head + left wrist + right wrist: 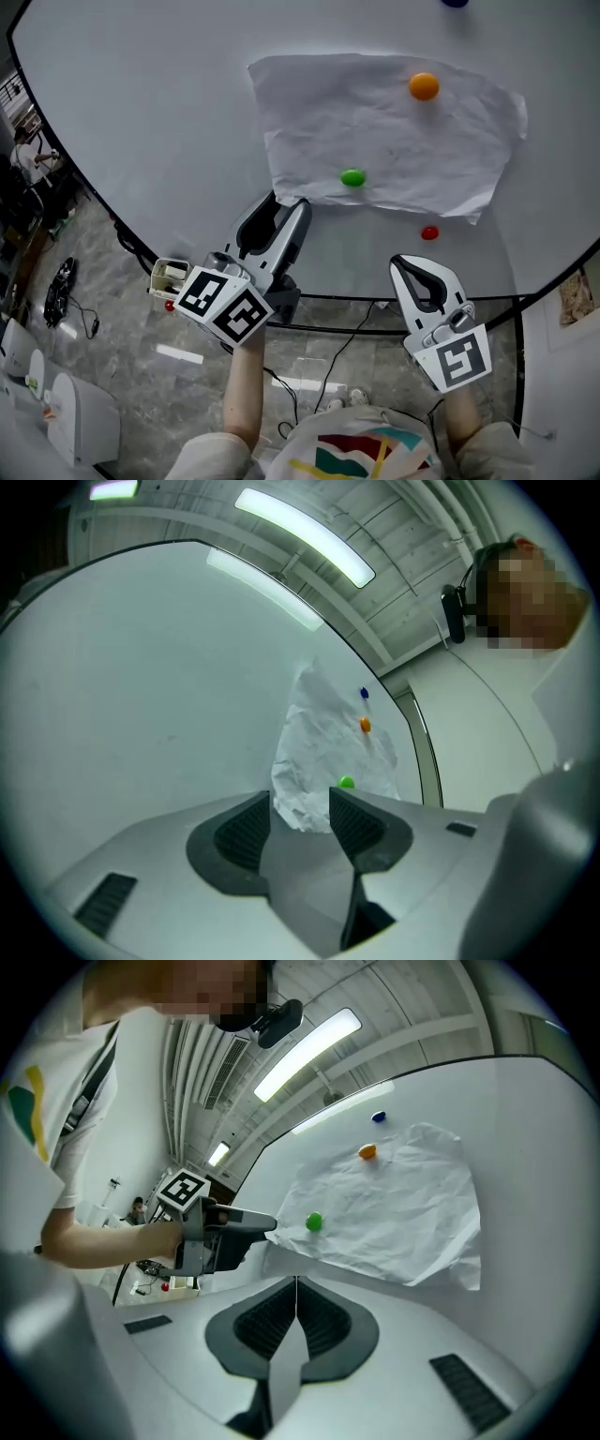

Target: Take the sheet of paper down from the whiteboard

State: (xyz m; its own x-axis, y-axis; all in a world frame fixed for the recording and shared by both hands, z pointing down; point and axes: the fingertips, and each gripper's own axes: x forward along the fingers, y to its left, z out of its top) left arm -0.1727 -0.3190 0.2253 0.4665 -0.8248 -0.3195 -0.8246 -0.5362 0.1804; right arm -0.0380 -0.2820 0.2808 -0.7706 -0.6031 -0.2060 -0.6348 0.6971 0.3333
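Sheet of paper, crumpled, shown flat against the whiteboard. The left gripper is placed at the sheet's lower-left corner. Its fingers are spread, and the corner is seen in the gap with neither pad pressed on it. The right gripper is seen lower, near the board's bottom rim, with its fingers clenched on nothing. The sheet is pinned by an orange magnet near its upper edge and a green magnet near its lower edge. A red magnet is seen on bare board just below the sheet. The sheet is judged light, thin, limp and easily torn. The free lower-left corner is judged the best hold, though the sheet could be ripped by a pull against the magnets.
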